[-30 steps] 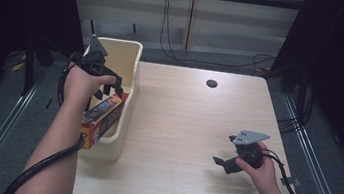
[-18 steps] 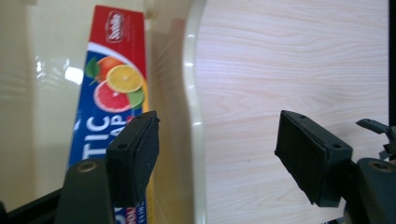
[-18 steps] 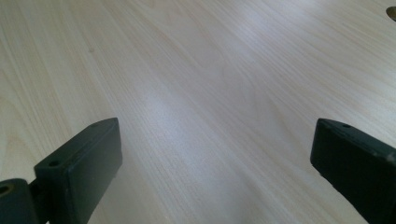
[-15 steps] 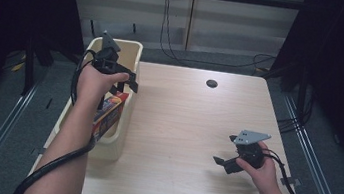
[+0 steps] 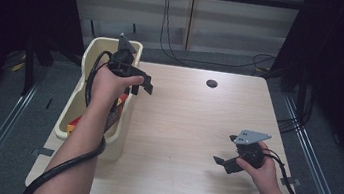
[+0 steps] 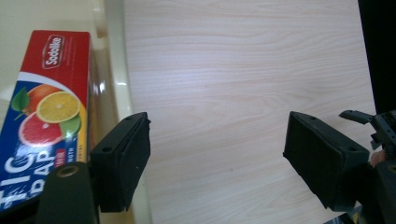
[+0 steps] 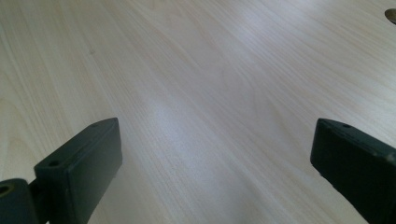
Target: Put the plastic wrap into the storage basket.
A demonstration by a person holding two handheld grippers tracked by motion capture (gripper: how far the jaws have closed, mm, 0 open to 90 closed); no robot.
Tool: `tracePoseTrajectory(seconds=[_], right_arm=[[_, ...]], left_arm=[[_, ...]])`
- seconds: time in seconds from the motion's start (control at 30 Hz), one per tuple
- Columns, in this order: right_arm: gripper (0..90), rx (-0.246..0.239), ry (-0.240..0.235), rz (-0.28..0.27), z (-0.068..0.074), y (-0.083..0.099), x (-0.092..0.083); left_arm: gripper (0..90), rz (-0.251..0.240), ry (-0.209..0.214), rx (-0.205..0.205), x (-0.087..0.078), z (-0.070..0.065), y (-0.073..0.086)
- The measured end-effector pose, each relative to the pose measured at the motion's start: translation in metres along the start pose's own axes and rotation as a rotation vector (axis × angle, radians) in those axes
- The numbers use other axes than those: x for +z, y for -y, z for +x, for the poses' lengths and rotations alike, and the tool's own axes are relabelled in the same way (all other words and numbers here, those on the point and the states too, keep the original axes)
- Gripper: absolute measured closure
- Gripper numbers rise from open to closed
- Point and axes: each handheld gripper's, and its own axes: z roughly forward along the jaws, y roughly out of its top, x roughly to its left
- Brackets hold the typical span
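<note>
A cream plastic bin (image 5: 86, 63) stands on the wooden table's left edge. In it lies a red and blue plastic-wrap box (image 5: 119, 106) printed with citrus slices, which in the left gripper view is the box (image 6: 49, 105) lying just inside the bin's rim (image 6: 116, 88). My left gripper (image 5: 141, 89) hovers over that rim and the table beside it, open and holding nothing (image 6: 219, 158). My right gripper (image 5: 224, 149) is held low over the table's front right, open with bare wood between its jaws (image 7: 215, 163).
A small dark round hole (image 5: 211, 83) sits in the table (image 5: 183, 113) near its far edge, the same hole (image 7: 391, 14) at the right gripper view's top right. Cables hang behind the table. Metal floor rails run along both sides.
My left gripper has swung from over the box in the bin up and to the right, past the bin's rim towards the table. The right gripper has stayed put.
</note>
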Motion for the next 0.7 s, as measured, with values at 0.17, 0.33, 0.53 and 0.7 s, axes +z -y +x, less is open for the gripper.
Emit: tracePoseTrajectory(seconds=[0.17, 0.33, 0.53, 0.7], right_arm=[[1.9, 0.002, -0.007, -0.001, 0.0, -0.001, -0.001], [1.9, 0.001, -0.006, -0.001, 0.0, -0.001, -0.001], [1.9, 0.0, -0.005, -0.003, 0.0, -0.001, -0.001], [1.9, -0.004, -0.008, -0.002, 0.0, -0.001, 0.0]], left_arm=[[20.8, 0.005, 0.011, 0.026, 0.009, -0.009, 0.0], [20.5, 0.003, 0.021, 0.042, 0.015, -0.015, 0.001], [19.7, 0.005, 0.036, 0.064, 0.028, -0.021, 0.005], [19.4, 0.015, 0.055, 0.075, 0.039, -0.025, 0.01]])
